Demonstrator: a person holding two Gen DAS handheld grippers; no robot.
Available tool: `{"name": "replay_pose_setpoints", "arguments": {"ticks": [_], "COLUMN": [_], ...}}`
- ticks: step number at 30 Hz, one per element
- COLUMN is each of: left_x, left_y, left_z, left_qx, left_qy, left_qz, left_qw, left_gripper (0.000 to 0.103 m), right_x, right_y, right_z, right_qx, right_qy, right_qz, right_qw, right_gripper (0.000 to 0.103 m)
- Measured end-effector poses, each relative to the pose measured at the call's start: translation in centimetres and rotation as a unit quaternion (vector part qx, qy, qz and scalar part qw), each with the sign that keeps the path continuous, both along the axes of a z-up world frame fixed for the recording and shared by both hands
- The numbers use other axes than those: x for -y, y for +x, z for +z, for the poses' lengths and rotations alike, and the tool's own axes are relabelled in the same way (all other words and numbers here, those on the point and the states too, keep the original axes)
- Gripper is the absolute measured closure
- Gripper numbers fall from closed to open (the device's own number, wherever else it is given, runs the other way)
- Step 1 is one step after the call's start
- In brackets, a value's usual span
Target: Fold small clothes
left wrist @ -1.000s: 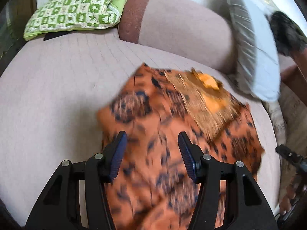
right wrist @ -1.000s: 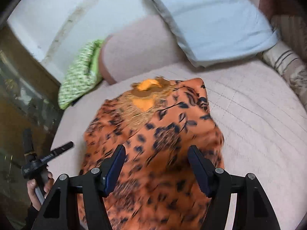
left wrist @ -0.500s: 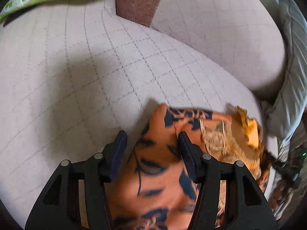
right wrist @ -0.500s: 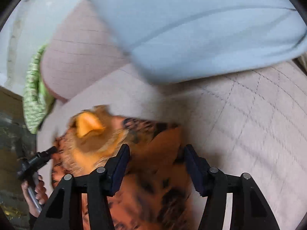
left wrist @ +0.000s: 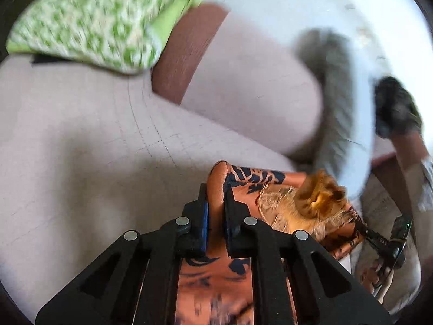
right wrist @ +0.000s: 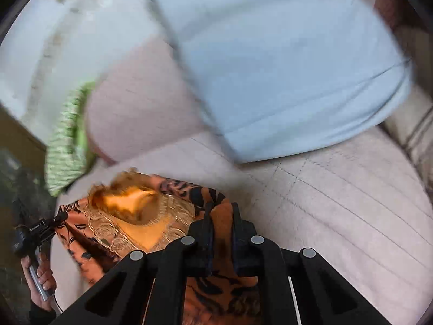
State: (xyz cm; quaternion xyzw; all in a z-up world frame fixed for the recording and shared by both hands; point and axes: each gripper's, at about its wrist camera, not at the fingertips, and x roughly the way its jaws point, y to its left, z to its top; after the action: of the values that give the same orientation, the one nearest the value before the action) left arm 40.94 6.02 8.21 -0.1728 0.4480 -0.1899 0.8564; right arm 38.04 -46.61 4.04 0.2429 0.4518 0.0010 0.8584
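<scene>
An orange garment (left wrist: 270, 187) with dark leaf print and a gold embroidered neck lies on the pinkish quilted bed (left wrist: 67, 149). My left gripper (left wrist: 215, 192) is closing on a pinched-up fold at its top left corner, and the pads press the cloth. In the right wrist view the same garment (right wrist: 186, 189) is gripped at its top right corner by my right gripper (right wrist: 220, 208), whose jaws are closing with cloth squeezed between them. Each gripper shows small in the other's view: the right one (left wrist: 384, 243), the left one (right wrist: 40, 227) with a hand (right wrist: 40, 276) on its handle.
At the head of the bed lie a green patterned pillow (left wrist: 94, 19), a pink bolster (left wrist: 251, 81) with a brown end, and a pale blue pillow (right wrist: 284, 67). A dark furry thing (left wrist: 395, 108) sits at the far right. Bare quilt (right wrist: 338, 203) stretches to the right.
Both grippers were open above the spread garment, then moved forward to its top corners. Now both have shut on the cloth, and the left one has risen and drawn back.
</scene>
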Motion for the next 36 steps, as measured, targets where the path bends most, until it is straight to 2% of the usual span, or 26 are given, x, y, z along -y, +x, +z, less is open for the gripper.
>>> {"name": "replay_pose_setpoints", "arguments": {"ticks": [3,5,7,9,10,12,13,14,15,16,19,20,22,24,26,28,30,33,35,36], "left_x": [-1.5,-2.3,-4.0,-5.6,-5.7,-5.5,-5.0,-4.3,-3.8,-3.5,-3.3,-3.2,-3.0,-3.5,-4.4,-5.3,-5.7,-4.9,-4.1,-3.6], "left_y": [-8.0,-13.0,-18.2,-22.8,-24.0,-25.8,-25.9,-26.1,-26.3,-26.7,-28.8,-29.4,-29.5,-29.7,-29.7,-30.3,-31.6,-33.5,-34.3,-34.8], "left_z": [3.0,3.3,2.3,-1.1,-2.6,-7.5,-9.3,-10.1,-9.8,-9.3,-7.0,-7.1,-8.7,-9.7,-9.1,-8.5,-8.1,-7.4,-6.6,-6.5], "left_qx": [0.045,0.058,0.055,0.024,0.008,-0.051,-0.075,-0.08,-0.064,-0.051,-0.011,-0.009,-0.042,-0.07,-0.069,-0.066,-0.059,-0.038,-0.019,-0.014], "left_qy": [-0.008,-0.014,-0.016,-0.035,-0.031,0.004,0.03,0.057,0.078,0.085,0.088,0.095,0.109,0.104,0.073,0.049,0.031,0.016,0.021,0.015], "left_qz": [-0.004,0.002,0.019,0.045,0.055,0.077,0.082,0.083,0.076,0.07,0.063,0.06,0.049,0.047,0.048,0.055,0.065,0.058,0.05,0.041], "left_qw": [0.999,0.9982,0.9982,0.9981,0.998,0.9957,0.9933,0.9917,0.992,0.9926,0.9941,0.9936,0.9919,0.991,0.9938,0.9951,0.9956,0.9975,0.9984,0.9989], "left_gripper": [0.095,0.095,0.095,0.095,0.095,0.095,0.095,0.095,0.095,0.095,0.095,0.095,0.094,0.093,0.09,0.083,0.083,0.083,0.077,0.066], "right_x": [-0.5,-0.8,-1.4,-2.3,-2.9,-5.1,-6.0,-6.9,-7.8,-8.3,-8.8,-8.5,-8.6,-8.8,-8.6,-8.2,-8.0,-8.1,-8.3,-8.5], "right_y": [-7.8,-13.7,-20.7,-25.0,-27.8,-30.0,-31.0,-31.5,-31.7,-31.6,-32.2,-32.5,-33.9,-34.2,-34.5,-36.3,-37.6,-39.3,-39.8,-40.0], "right_z": [3.4,4.8,5.3,4.8,3.7,1.0,-0.4,-1.6,-3.4,-4.2,-2.9,-2.5,-2.3,-3.2,-3.3,-2.5,-2.2,-1.8,-1.5,-1.4], "right_qx": [0.045,0.07,0.091,0.087,0.076,0.049,0.038,0.024,-0.014,-0.033,-0.024,-0.016,-0.013,-0.027,-0.029,0.006,0.029,0.053,0.065,0.069], "right_qy": [0.014,0.021,0.034,0.013,0.018,0.019,0.0,-0.023,-0.038,-0.044,-0.092,-0.088,-0.089,-0.073,-0.042,0.007,0.047,0.068,0.086,0.085], "right_qz": [-0.007,-0.02,-0.035,-0.044,-0.054,-0.065,-0.066,-0.069,-0.068,-0.062,-0.066,-0.069,-0.077,-0.071,-0.073,-0.074,-0.069,-0.078,-0.074,-0.073], "right_qw": [0.999,0.997,0.995,0.995,0.995,0.996,0.997,0.997,0.997,0.997,0.993,0.994,0.993,0.994,0.996,0.997,0.996,0.993,0.991,0.991], "right_gripper": [0.094,0.094,0.094,0.094,0.094,0.094,0.094,0.094,0.094,0.094,0.094,0.094,0.094,0.094,0.093,0.092,0.09,0.087,0.086,0.084]}}
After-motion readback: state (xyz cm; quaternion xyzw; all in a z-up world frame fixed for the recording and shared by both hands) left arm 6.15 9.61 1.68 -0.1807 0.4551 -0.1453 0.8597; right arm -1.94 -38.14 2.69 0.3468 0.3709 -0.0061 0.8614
